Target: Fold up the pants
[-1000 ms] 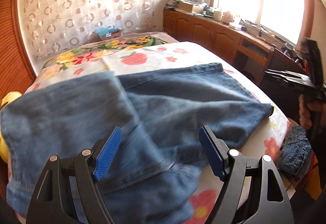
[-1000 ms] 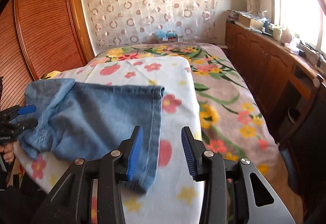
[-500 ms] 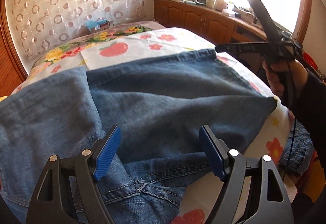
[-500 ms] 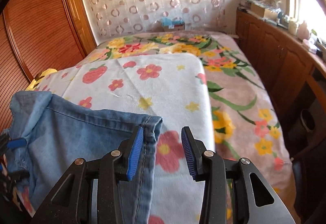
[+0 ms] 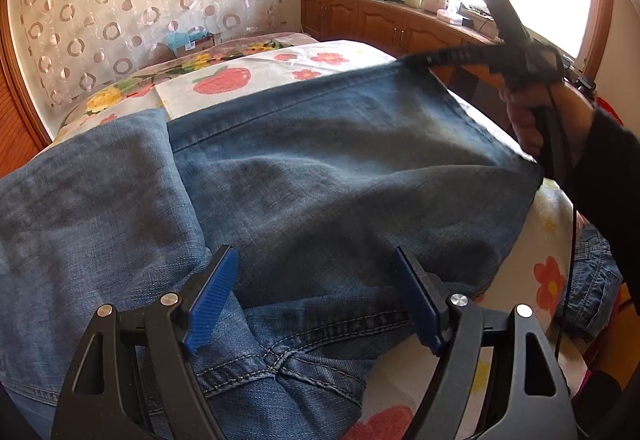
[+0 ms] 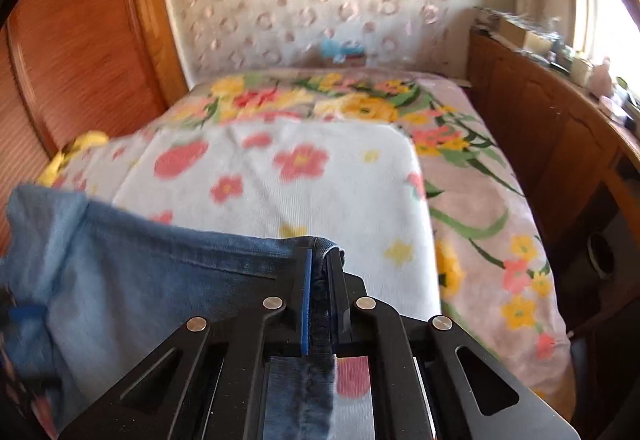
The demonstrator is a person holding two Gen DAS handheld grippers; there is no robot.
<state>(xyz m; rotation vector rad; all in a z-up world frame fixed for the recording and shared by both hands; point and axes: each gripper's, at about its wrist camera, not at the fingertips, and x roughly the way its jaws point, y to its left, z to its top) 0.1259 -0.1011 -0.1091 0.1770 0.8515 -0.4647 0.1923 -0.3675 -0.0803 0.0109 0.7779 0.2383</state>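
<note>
We have the jeans [image 5: 320, 175] spread across the bed [image 6: 320, 175], legs not yet folded. Our right gripper [image 6: 320, 304] has just closed its jaws on a leg's hem corner; our left gripper [image 5: 316, 304] hovers wide-jawed over the crotch. Nearly all folding remains.

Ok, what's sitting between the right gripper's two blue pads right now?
The hem corner of the jeans: the right gripper has just closed on it, denim sandwiched between the pads, clearest in the right wrist view.
</note>
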